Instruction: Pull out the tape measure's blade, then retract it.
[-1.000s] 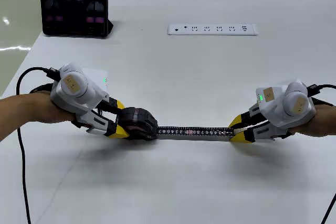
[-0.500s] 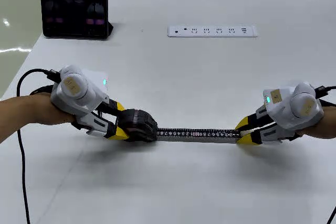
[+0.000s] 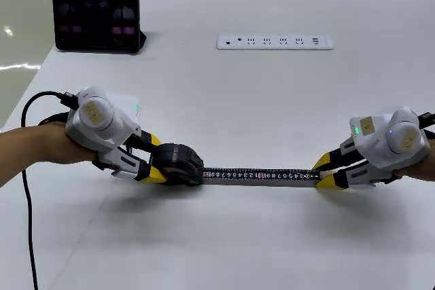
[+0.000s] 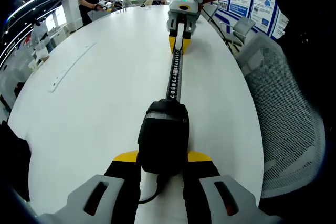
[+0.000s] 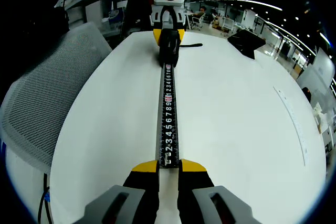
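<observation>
Head view: the blade [image 3: 262,175] is drawn farther than a second ago by the right gripper [image 3: 321,173], clamped on its tip; left gripper view: the case [image 4: 164,135] is clamped by the left gripper [image 4: 163,157] on the table [image 4: 94,103]; right gripper view: retraction is judged pending.

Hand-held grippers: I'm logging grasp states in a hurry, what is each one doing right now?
Left hand-held gripper: closed on the tape measure case.
Right hand-held gripper: closed on the end of the blade.

Blade [image 3: 262,175] on table [image 3: 272,100], right of case [image 3: 178,162]
</observation>
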A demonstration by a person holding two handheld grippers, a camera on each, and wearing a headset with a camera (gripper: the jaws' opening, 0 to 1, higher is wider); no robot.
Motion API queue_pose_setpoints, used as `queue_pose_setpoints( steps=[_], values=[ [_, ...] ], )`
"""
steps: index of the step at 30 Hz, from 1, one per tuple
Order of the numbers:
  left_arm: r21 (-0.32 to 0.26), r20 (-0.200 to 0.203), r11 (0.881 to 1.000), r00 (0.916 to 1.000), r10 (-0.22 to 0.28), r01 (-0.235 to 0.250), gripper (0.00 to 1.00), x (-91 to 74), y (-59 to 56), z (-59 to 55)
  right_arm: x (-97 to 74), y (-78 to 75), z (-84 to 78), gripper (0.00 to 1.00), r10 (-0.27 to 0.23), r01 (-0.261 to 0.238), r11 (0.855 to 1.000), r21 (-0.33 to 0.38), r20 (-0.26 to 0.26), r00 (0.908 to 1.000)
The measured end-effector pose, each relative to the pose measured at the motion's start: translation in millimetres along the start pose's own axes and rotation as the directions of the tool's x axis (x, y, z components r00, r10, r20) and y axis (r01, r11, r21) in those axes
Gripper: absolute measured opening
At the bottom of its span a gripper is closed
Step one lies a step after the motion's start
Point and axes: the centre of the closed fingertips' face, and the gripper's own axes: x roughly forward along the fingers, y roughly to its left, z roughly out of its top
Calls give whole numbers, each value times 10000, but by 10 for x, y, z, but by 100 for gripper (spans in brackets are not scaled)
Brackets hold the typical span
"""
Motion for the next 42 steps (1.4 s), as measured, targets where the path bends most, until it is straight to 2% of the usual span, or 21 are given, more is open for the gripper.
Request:
queue_pose_setpoints(
  steps=[14, 42],
  values=[
    [34, -60, 10000, 10000, -27, 27, 25, 6, -7, 14, -89, 19, -125, 9, -4, 7, 9998, 207, -121, 9999],
    [198, -279, 9998, 9996, 79, -74, 26, 3, 4, -4, -71, 30, -71, 11, 114, -110, 9999, 99, -364, 9993]
  ],
)
